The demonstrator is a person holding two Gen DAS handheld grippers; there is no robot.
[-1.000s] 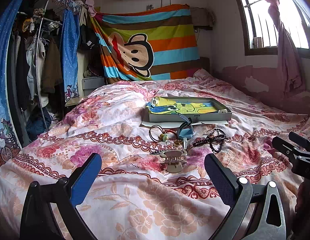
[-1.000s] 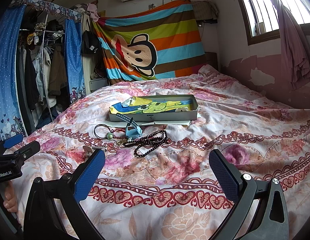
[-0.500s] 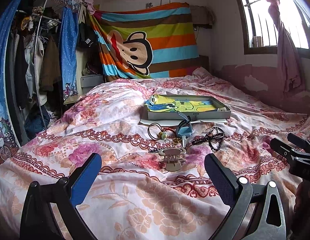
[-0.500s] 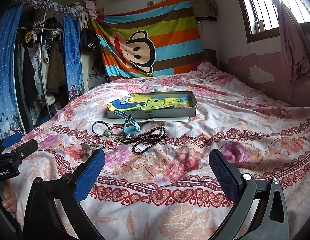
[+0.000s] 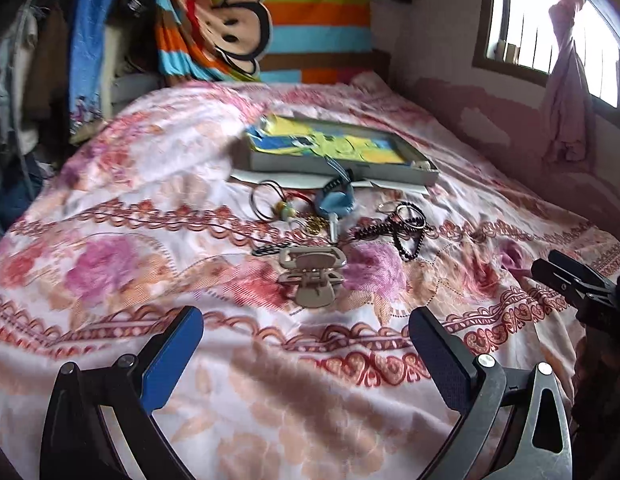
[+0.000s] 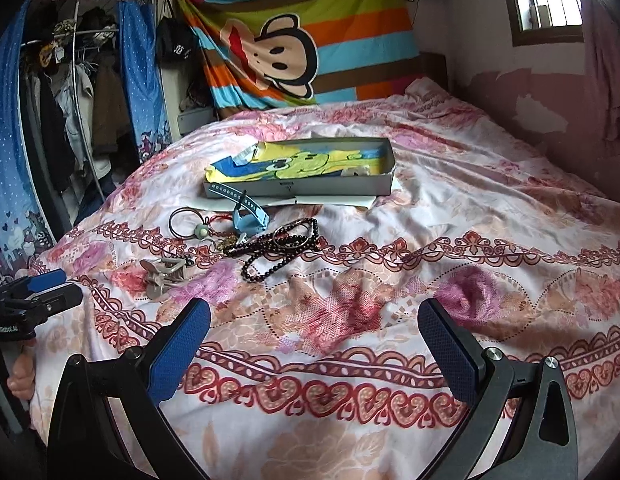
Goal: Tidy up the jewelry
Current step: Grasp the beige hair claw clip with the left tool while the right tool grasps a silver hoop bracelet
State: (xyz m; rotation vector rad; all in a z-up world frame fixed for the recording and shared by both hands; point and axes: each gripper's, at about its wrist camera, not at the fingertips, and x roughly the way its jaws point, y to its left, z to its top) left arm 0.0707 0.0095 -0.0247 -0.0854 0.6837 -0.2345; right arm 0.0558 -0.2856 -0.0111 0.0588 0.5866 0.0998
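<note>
A shallow grey box (image 5: 342,169) (image 6: 310,190) with a yellow and blue cartoon lining lies on the flowered bedspread. In front of it lie a beige hair claw (image 5: 312,276) (image 6: 162,274), dark bead strands (image 5: 402,232) (image 6: 278,246), a blue watch strap (image 5: 336,202) (image 6: 250,218) and thin ring bangles (image 5: 266,200) (image 6: 184,220). My left gripper (image 5: 306,328) is open and empty, just short of the hair claw. My right gripper (image 6: 314,322) is open and empty, nearer than the beads.
A clothes rack with blue curtains (image 6: 70,120) stands left of the bed. A striped monkey blanket (image 6: 310,36) hangs behind the headboard. A window (image 5: 550,32) and pink wall bound the right side.
Both grippers have moved forward and lower toward the jewelry; the hair claw and beads now appear larger and closer. Both stay open.
</note>
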